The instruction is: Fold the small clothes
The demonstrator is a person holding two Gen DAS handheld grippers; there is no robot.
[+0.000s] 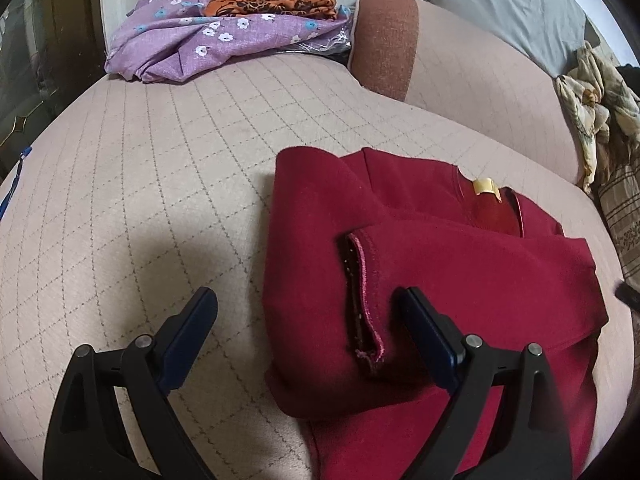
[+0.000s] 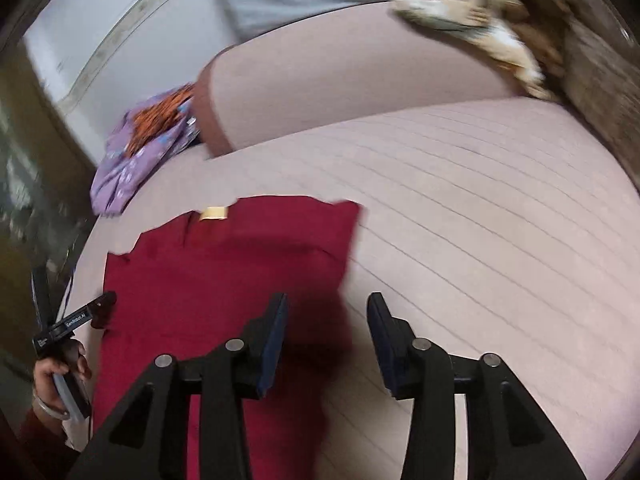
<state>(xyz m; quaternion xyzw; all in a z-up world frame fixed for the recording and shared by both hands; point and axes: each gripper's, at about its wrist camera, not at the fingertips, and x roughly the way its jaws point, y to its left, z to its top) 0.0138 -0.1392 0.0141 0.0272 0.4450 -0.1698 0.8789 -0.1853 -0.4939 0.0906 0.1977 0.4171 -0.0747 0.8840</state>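
Note:
A dark red shirt (image 1: 460, 272) lies folded on the pink quilted bed (image 1: 140, 184), its yellow neck label (image 1: 485, 188) facing up and a sleeve cuff (image 1: 362, 292) laid across it. My left gripper (image 1: 307, 300) stands open astride the shirt's left edge, the cuff between its fingers but not pinched. In the right wrist view, which is blurred, the shirt (image 2: 224, 272) fills the lower left. My right gripper (image 2: 328, 308) is open over the shirt's right edge, with nothing pressed. A person's hand (image 2: 60, 372) holds the left gripper (image 2: 102, 306) at the shirt's left side.
A purple flowered cloth (image 1: 192, 40) with a folded orange cloth (image 1: 272, 0) on it lies at the far left corner. A bolster (image 1: 460, 68) and a grey pillow (image 1: 512, 4) line the back. A crumpled patterned cloth (image 1: 596, 112) sits at the right.

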